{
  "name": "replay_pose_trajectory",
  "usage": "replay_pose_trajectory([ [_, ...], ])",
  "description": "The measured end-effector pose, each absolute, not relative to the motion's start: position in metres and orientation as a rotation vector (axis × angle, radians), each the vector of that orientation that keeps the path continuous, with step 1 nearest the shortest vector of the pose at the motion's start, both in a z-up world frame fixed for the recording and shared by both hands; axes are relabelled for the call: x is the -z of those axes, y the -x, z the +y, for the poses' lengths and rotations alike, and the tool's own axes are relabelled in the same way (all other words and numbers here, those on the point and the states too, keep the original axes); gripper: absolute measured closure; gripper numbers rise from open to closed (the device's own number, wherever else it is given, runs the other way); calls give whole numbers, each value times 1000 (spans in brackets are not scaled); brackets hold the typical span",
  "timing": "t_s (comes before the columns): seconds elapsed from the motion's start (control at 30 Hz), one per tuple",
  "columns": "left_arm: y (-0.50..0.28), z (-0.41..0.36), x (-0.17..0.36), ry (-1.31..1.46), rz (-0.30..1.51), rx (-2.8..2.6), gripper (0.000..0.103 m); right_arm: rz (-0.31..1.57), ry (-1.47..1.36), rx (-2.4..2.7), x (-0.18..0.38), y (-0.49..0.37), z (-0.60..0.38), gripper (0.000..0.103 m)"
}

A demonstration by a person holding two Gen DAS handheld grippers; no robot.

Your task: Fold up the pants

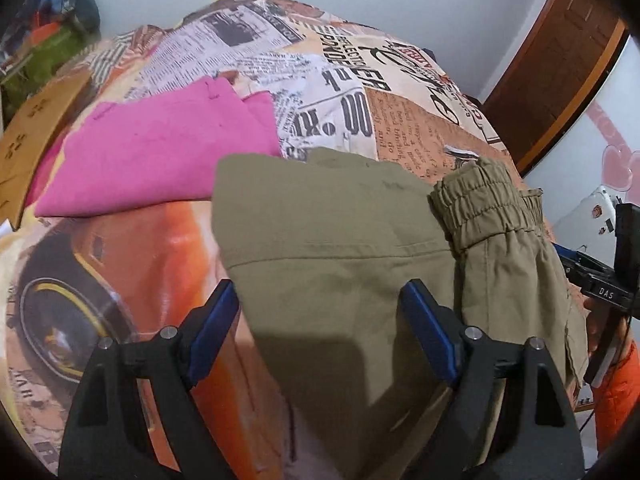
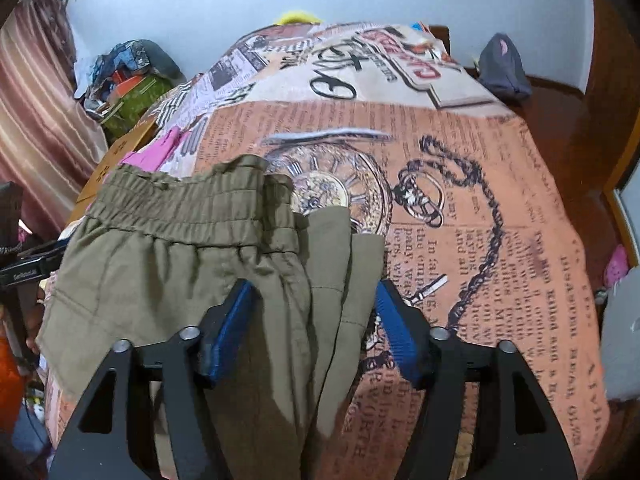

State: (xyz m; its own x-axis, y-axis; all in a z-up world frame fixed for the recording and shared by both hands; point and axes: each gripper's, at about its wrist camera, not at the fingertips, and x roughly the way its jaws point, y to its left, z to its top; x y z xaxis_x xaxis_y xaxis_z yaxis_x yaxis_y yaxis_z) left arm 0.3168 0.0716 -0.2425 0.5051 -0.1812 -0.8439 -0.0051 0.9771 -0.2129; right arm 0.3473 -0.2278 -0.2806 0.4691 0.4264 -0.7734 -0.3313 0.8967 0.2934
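Nearest the lenses are the two grippers. The left gripper [image 1: 320, 304] hangs with its blue pads spread wide, one over the bedspread and one over khaki cloth, pressing on nothing. The right gripper [image 2: 316, 300] likewise stands with jaws apart, a strip of cloth lying between the pads without either pad bearing on it.

The bedspread [image 2: 500, 200], printed with newspaper text, a pocket watch and an orange car, covers the bed and carries everything. On it lie the khaki pants [image 1: 340, 240], folded into a flat stack, with the gathered elastic waistband [image 1: 480, 204] on top toward the right gripper's side and the smooth folded edge toward the left gripper's side. Just beside the pants, touching their far corner, lies a folded pink garment [image 1: 160, 152]. A brown cardboard sheet [image 1: 36, 128] sits at the bed's edge beyond it.
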Motion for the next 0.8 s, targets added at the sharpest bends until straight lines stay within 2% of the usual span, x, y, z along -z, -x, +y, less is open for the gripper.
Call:
replay_pose_trajectory([
  [0.03,-318,71,243,198,1038,110,19,984,-115,-469,283,-350,-230,28],
  [0.27,-323,67,246,239,1038,158,19,1086,-175,-550,299,-362,-236,27],
  [0.33,-324,62,245,221,1031,137,23,1087,-227,-535,303,-360,-239,28],
  [0.4,-324,57,242,203,1024,118,27,1083,-246,-545,302,-359,-238,38],
  [0.43,-325,56,241,199,1021,115,35,1084,-258,-560,301,-358,-237,46],
  [0.5,-326,52,238,191,1017,115,44,1075,-249,-558,298,-355,-236,50],
  [0.57,-328,50,235,180,1012,120,65,1059,-220,-571,294,-353,-232,61],
  [0.63,-330,45,231,161,1025,155,77,1054,-199,-567,291,-353,-230,65],
  [0.8,-332,45,226,141,1024,170,83,1037,-199,-564,287,-355,-230,81],
])
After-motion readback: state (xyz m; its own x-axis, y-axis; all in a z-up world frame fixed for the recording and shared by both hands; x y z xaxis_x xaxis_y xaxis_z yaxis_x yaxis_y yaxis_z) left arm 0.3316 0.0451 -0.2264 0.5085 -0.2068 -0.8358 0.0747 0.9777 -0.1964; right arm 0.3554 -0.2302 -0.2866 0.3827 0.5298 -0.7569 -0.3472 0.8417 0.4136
